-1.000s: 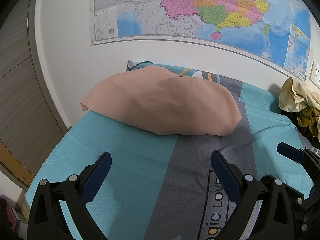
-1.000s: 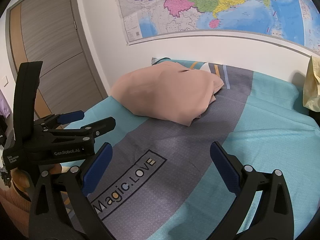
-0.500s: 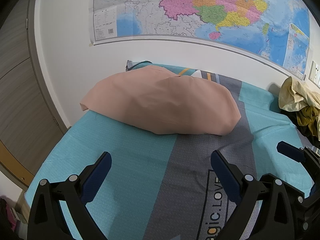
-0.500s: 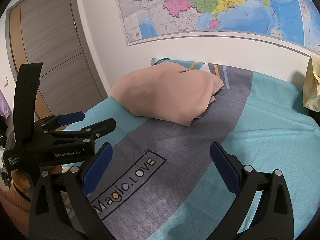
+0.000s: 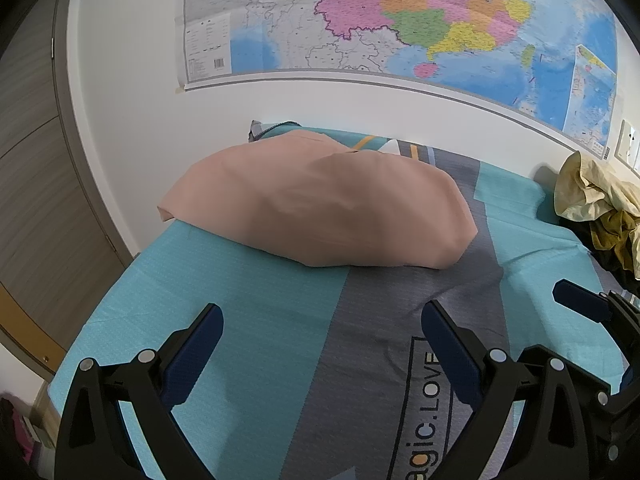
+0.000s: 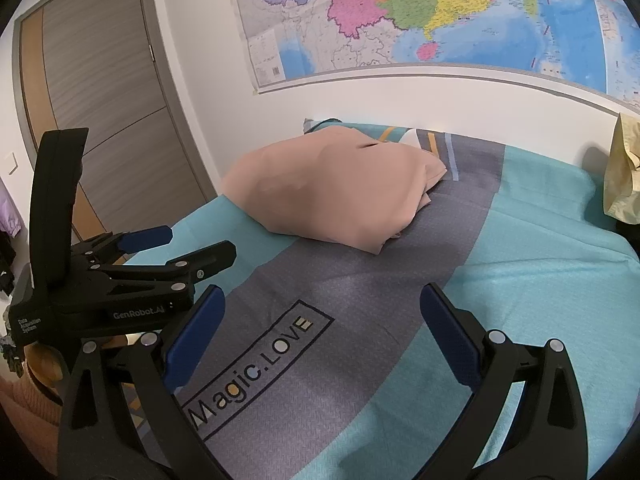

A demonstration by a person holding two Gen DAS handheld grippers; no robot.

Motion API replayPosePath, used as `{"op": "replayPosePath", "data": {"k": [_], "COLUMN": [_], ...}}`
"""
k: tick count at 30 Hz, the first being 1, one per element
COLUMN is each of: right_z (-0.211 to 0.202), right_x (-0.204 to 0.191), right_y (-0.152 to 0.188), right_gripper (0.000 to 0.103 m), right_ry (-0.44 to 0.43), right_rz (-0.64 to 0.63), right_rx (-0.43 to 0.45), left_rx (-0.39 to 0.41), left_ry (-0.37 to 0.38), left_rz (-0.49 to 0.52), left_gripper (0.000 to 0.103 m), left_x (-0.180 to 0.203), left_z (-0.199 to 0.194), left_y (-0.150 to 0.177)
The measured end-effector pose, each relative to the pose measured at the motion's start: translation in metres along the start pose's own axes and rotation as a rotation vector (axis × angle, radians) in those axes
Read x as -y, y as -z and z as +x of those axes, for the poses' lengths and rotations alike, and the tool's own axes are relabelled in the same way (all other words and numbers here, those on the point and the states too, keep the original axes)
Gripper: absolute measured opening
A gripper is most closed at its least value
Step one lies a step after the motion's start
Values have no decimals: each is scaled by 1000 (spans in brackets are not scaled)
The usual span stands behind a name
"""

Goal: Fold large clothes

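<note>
– Where's the garment now?

– The pink garment [image 5: 320,208] lies folded in a rounded bundle at the far end of the bed [image 5: 256,320], close under the wall map [image 5: 400,32]. Its left corner hangs just over the bed's edge. From the right side [image 6: 332,192] you can see stacked layers at its right end, with a few edges sticking out.

– And the 2 grippers?

– Both are spread wide and hold nothing. The left gripper [image 5: 320,344] hovers over the near part of the bed, where the teal stripe meets the grey one, well apart from the garment. The right gripper [image 6: 322,328] hovers over the grey stripe, just above the "Magic.LOVE" print [image 6: 256,372], also well short of the garment.

– Are they close to each other?

– Side by side. In the right view the left gripper [image 6: 160,256] shows at the left, blue pads apart; in the left view a pad of the right gripper [image 5: 580,300] pokes in at the right edge.

– Anything else on the bed?

– A crumpled yellowish pile of clothes [image 5: 592,196] at the far right, by the wall. A grey wooden door [image 6: 108,100] stands to the left.
</note>
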State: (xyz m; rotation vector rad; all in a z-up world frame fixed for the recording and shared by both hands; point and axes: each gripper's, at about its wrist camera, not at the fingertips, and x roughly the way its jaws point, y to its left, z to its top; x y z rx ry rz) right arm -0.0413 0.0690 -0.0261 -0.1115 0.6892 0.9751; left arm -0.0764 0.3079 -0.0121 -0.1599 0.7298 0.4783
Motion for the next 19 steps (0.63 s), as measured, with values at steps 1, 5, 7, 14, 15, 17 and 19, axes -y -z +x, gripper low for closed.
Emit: {"op": "replayPosePath", "data": {"k": [1,5,7,14,15,17,19], "right_z": [-1,-1,-3,-19,-24,-36,-54], "right_x": [0,0,-1,13,18,28,40], "right_y": [0,1,2,11,14,20,27], "right_gripper": [96,96,96,96,96,97,97], "right_ry": [1,-1,2,51,67,108,181], "right_rz": [-1,1,2,39,52,71,92], "right_rx": [1,4,7,15,22,36,69], "left_rx": [1,8,20,10,5,-4,5], "left_ry": [-1,-5,-4,49,68,104,142], "left_rz": [1,9,14,35,36,43,73], "left_gripper": [96,96,96,96,96,96,96], "left_x": [1,3,5,23,27,38,56], "left_z": [0,-2,-5,-2,-1,1,0], "left_y": [0,2,3,5,6,6,8]}}
